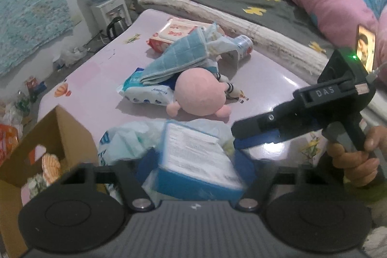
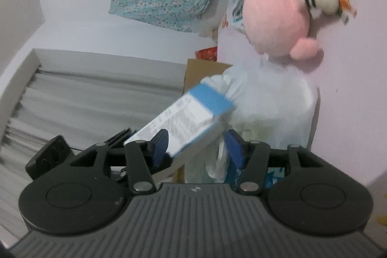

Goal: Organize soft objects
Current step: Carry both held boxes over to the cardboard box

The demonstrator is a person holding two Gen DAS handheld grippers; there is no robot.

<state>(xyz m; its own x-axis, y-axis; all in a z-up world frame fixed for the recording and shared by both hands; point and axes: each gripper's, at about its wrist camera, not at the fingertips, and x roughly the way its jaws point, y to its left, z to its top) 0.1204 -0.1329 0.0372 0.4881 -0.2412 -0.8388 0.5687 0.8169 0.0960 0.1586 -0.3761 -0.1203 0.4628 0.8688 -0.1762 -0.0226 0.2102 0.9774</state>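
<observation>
A blue and white box [image 1: 193,158] sits between the blue pads of my left gripper [image 1: 194,161], which is shut on it above the near edge of the pink table [image 1: 96,64]. My right gripper [image 1: 244,137], held by a hand [image 1: 350,156], comes in from the right with its tips at the box's far corner. In the right wrist view the box [image 2: 183,120] lies against one pad of the right gripper [image 2: 197,144]; the other pad stands clear, so the jaws are open. A pink plush [image 1: 200,93] and a blue quilted cloth [image 1: 179,57] lie mid-table.
A white plastic bag [image 1: 130,139] lies just behind the box. An open cardboard box [image 1: 48,137] stands at the table's left corner with an orange striped item inside. Wipes packets [image 1: 145,93], a can [image 1: 244,42] and a bed [image 1: 266,6] are beyond.
</observation>
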